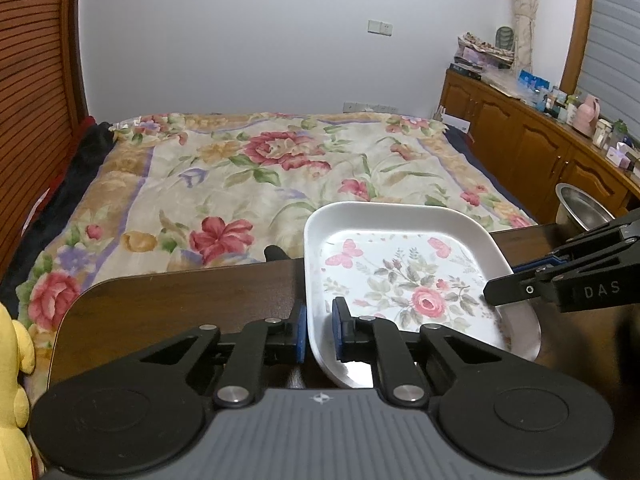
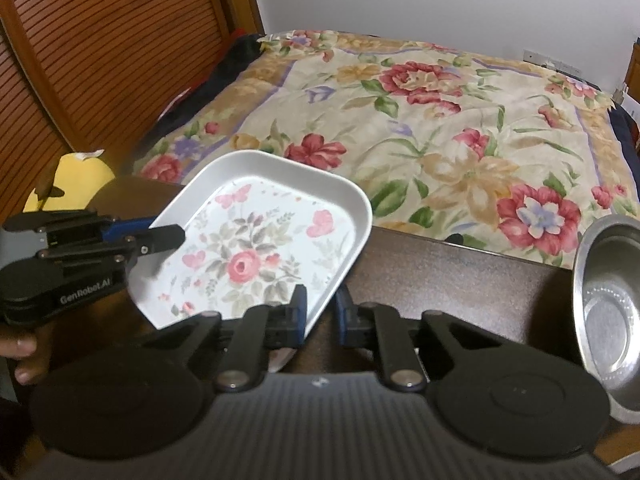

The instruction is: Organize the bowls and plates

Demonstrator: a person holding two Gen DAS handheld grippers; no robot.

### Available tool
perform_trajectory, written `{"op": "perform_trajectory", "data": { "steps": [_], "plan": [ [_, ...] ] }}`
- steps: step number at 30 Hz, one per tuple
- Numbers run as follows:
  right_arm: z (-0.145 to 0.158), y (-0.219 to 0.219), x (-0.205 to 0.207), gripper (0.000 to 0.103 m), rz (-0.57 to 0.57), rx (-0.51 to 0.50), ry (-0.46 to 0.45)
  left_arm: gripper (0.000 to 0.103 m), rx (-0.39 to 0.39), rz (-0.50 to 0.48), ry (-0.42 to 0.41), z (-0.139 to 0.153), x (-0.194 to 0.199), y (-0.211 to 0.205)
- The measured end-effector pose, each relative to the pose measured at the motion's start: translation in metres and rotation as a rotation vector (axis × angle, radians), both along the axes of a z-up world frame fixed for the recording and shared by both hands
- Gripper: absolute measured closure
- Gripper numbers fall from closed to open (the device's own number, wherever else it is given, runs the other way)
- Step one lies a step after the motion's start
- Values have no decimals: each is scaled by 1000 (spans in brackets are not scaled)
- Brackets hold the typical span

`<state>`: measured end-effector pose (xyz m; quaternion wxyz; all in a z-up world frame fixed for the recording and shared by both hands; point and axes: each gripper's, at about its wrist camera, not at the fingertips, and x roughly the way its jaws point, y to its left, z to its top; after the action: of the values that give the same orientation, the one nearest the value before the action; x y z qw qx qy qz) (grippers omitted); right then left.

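Note:
A white rectangular plate [image 1: 400,280] with a pink rose and butterfly print is over the dark wooden table [image 1: 180,300]. My left gripper [image 1: 320,320] is shut on its left rim, one blue pad outside and one inside. My right gripper [image 1: 500,282] grips the opposite rim. In the right wrist view the plate [image 2: 256,248] is tilted, and my right gripper [image 2: 320,308] is clamped on its near right edge. My left gripper [image 2: 168,230] holds the far left edge. A steel bowl [image 2: 608,312] stands on the table to the right, also seen as the bowl [image 1: 580,208].
Beyond the table's [image 2: 440,280] far edge lies a bed with a floral blanket [image 1: 240,184]. A yellow plush toy [image 1: 12,360] sits at the table's left. A wooden cabinet [image 1: 540,148] crowded with small items runs along the right. A person's hand [image 2: 24,356] holds the left gripper.

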<state>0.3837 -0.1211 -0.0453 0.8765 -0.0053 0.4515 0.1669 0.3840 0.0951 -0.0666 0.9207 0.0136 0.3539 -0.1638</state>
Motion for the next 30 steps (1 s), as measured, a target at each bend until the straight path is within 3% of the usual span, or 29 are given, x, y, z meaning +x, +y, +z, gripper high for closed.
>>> {"op": "perform_trajectory", "data": {
  "steps": [6, 13, 30],
  "plan": [
    [0, -5, 1, 87, 11, 57, 35, 89, -13, 1, 25, 8, -9, 5],
    [5, -6, -11, 88, 20, 76, 21, 89, 13, -1, -27, 33, -36, 3],
    [70, -23, -64, 88, 21, 96, -121, 88, 19, -20, -156, 105, -114, -10]
  ]
}}
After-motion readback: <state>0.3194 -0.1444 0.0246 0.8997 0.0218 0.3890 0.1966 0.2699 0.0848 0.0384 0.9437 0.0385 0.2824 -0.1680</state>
